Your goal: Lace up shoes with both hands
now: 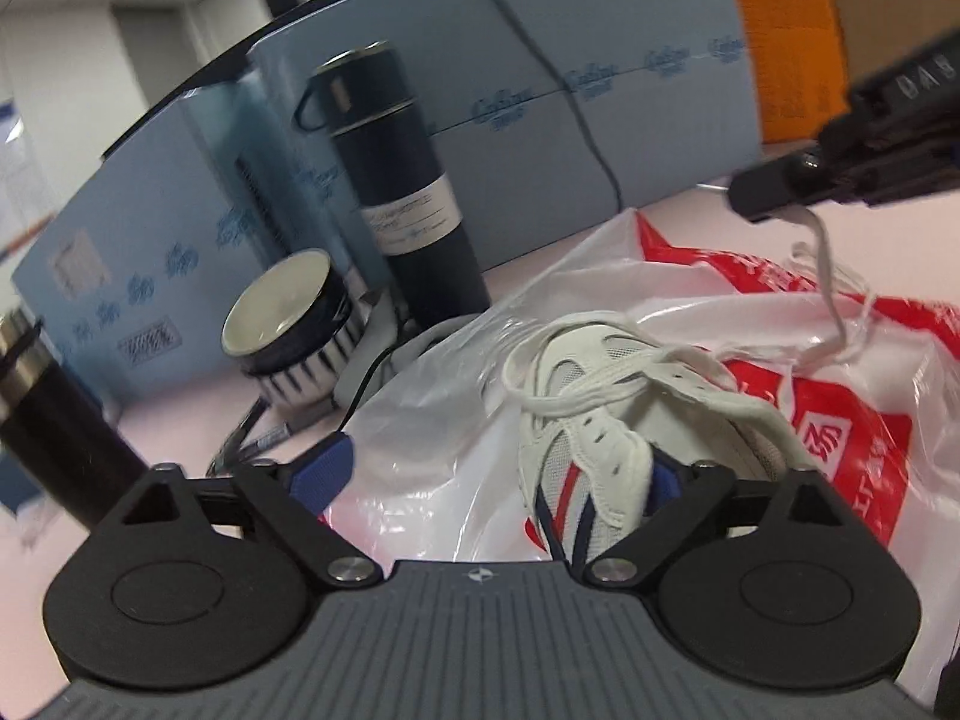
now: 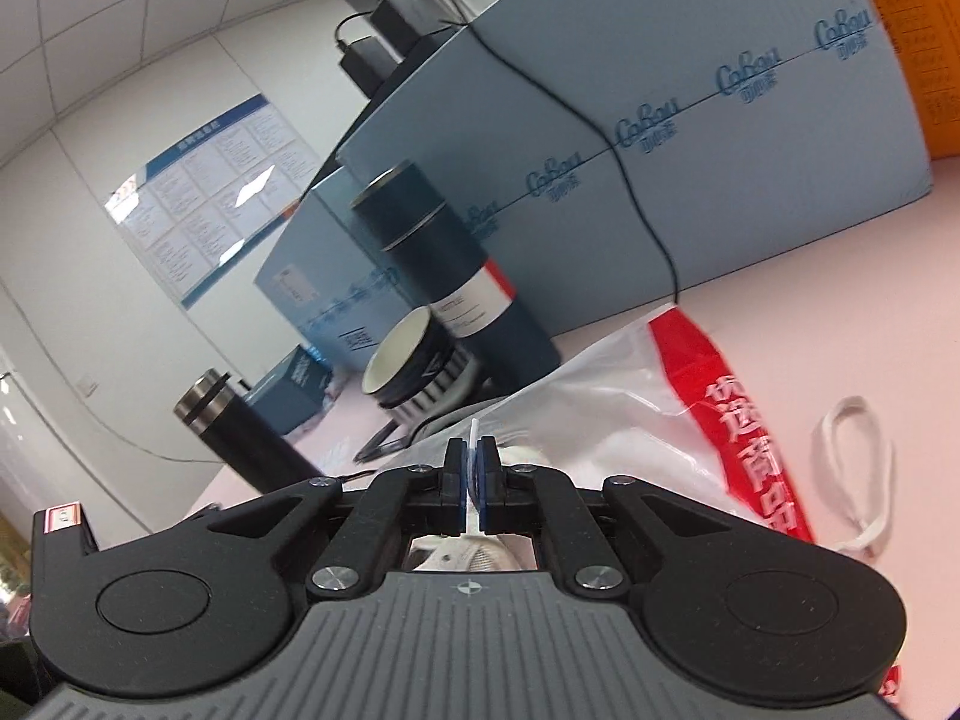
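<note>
The white mesh sneaker with red and navy stripes (image 1: pixel 600 450) lies on a red-and-white plastic bag (image 1: pixel 780 324) on the pink desk (image 2: pixel 810 276), between the wide left claw (image 1: pixel 498 474), while the right claw (image 2: pixel 474 480) pinches its white lace (image 1: pixel 834 276).

A pale pink table (image 2: pixel 840 324) stands before blue foam boards (image 2: pixel 690 120), a white wall with a poster (image 2: pixel 204 192), and a tiled ceiling (image 2: pixel 120 0).
</note>
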Motion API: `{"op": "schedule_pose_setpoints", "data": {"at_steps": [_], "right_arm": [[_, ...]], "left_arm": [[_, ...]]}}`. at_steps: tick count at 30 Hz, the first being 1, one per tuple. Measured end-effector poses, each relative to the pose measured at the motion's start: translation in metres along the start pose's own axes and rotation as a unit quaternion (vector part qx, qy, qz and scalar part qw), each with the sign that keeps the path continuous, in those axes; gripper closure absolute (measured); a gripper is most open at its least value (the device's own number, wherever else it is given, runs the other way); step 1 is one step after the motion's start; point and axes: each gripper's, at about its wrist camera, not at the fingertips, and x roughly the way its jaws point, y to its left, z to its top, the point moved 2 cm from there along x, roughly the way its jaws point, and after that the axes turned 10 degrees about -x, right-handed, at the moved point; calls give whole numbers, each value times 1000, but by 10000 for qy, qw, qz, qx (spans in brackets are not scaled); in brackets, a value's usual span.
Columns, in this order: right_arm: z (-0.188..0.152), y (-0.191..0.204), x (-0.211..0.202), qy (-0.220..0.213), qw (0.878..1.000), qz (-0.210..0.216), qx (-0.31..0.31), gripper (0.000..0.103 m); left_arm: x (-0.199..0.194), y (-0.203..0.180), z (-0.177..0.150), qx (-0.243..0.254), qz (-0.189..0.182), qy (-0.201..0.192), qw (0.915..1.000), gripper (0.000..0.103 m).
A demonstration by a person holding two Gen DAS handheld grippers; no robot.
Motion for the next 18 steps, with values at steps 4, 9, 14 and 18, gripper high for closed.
{"op": "schedule_pose_setpoints", "data": {"at_steps": [4, 9, 14, 18], "right_arm": [[9, 2, -13, -316, 9994, 84, 142, 99], [62, -11, -80, -1862, 9784, 220, 869, 99], [110, -7, -170, -3345, 9403, -66, 616, 99], [111, -2, -215, -4019, 9131, -361, 586, 99]], "left_arm": [[2, 1, -3, -134, -260, 276, 9992, 38], [0, -2, -4, -104, -171, 191, 9996, 26], [-2, -5, -5, -160, -260, 79, 9995, 26], [-3, -8, -6, -180, -315, 42, 9993, 26]]}}
